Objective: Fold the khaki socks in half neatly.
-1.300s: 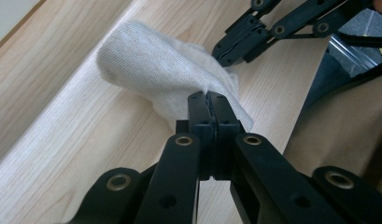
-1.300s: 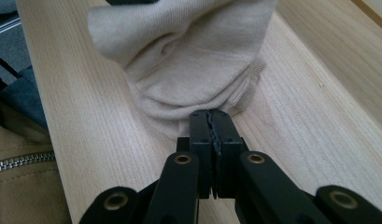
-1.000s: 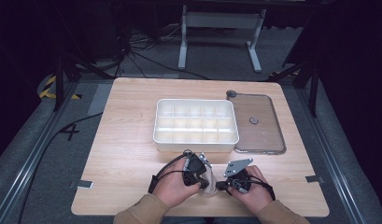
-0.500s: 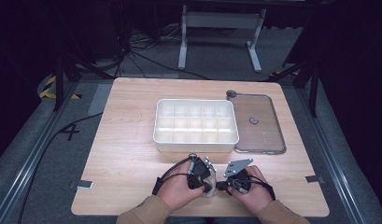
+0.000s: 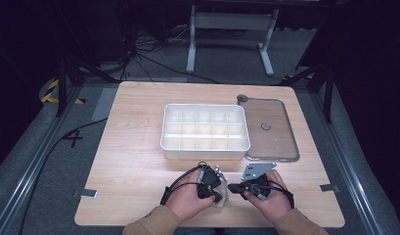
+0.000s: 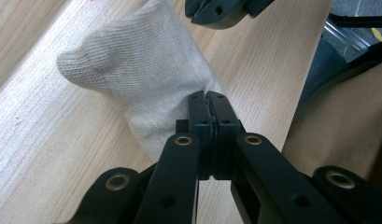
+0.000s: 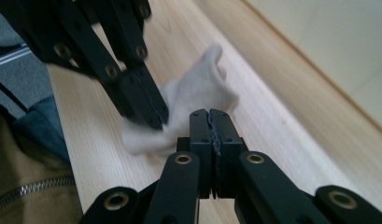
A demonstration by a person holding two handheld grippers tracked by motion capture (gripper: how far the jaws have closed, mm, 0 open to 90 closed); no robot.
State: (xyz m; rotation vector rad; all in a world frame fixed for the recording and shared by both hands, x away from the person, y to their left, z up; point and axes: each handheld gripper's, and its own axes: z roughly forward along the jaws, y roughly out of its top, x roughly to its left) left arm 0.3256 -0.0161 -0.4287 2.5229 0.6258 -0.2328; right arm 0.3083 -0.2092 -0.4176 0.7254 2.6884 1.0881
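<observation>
A white knitted sock (image 6: 132, 70) lies on the wooden table near its front edge, between my two hands (image 5: 221, 197). My left gripper (image 6: 208, 98) is shut, and the cloth puckers into its tips at the sock's near edge. In the right gripper view the left gripper (image 7: 158, 122) presses down on the sock's (image 7: 198, 91) left end. My right gripper (image 7: 209, 114) is shut with nothing seen between its jaws, its tips just in front of the sock. In the high view the left gripper (image 5: 218, 195) and right gripper (image 5: 233, 187) point toward each other.
A white compartment box (image 5: 205, 148) stands in the middle of the table, a clear lid (image 5: 278, 139) lying flat to its right. The table's front edge (image 5: 207, 226) runs just below my hands, and tan sleeves come in there.
The left hand has shifted slightly toward the right one with the sock. The right hand has stayed where it was.
</observation>
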